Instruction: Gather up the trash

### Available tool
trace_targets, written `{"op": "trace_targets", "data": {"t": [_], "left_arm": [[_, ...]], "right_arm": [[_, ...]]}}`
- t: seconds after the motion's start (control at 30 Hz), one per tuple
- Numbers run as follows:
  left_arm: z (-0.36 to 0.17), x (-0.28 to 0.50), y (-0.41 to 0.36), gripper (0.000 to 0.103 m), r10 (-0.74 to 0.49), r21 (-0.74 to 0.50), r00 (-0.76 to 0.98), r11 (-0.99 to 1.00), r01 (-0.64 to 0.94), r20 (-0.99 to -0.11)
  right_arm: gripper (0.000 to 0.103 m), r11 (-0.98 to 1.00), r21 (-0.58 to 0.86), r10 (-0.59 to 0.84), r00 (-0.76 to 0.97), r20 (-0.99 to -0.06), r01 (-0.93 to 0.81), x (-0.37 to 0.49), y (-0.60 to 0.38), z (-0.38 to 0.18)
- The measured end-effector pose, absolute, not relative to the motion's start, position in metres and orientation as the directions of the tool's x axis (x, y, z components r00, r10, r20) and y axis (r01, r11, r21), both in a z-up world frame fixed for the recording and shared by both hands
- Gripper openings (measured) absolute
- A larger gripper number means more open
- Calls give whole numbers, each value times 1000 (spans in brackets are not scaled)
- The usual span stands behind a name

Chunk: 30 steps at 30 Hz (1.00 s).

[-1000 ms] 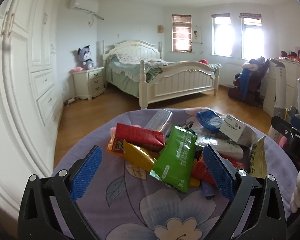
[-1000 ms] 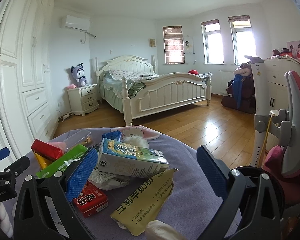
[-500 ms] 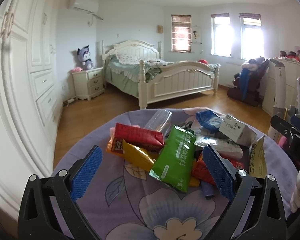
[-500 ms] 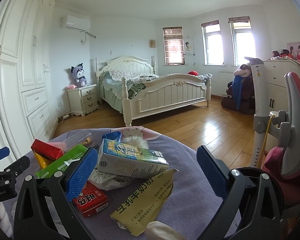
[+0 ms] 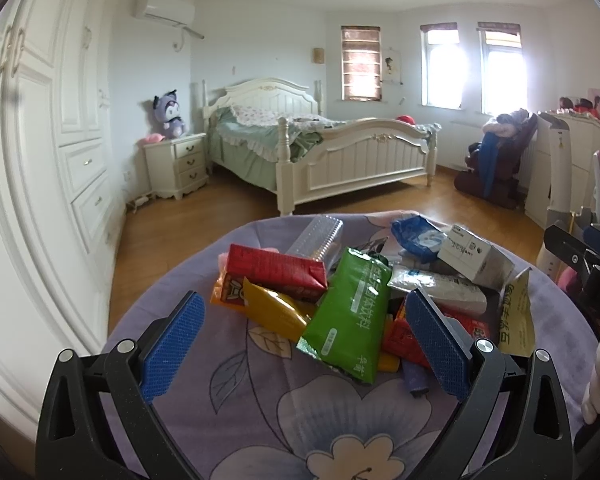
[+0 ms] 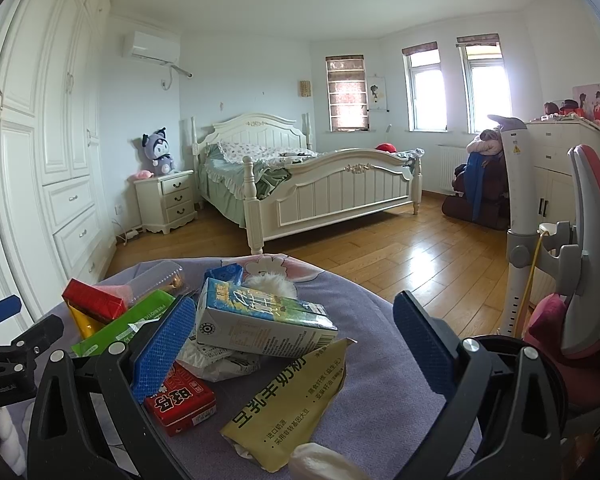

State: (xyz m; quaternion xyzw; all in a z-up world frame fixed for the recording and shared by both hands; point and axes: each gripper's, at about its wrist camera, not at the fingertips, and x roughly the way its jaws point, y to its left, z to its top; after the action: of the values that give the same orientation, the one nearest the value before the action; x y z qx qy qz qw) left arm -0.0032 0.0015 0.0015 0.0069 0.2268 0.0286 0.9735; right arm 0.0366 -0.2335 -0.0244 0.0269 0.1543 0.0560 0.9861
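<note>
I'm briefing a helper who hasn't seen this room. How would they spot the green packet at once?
Find the round table with the purple flowered cloth in front of the white bed. The green packet lies atop the trash pile, its end overhanging toward the camera. It is the only green wrapper, between a yellow sachet and red boxes.

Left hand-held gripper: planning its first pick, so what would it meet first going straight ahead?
Most likely the green packet, lying between the open fingers of the left hand-held gripper on top of the pile; depth is uncertain.

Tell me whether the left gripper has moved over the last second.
No. The left gripper frames the green packet and the bed just as before.
</note>
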Motion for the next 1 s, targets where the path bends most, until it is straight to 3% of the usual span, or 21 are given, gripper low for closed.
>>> {"op": "trace_targets", "data": {"t": [1.0], "left_arm": [[-2,3,2,99,80,37,881,997,-71,-467]], "right_arm": [[98,989,97,135,941,-312,-110,40,-239,-26]]}}
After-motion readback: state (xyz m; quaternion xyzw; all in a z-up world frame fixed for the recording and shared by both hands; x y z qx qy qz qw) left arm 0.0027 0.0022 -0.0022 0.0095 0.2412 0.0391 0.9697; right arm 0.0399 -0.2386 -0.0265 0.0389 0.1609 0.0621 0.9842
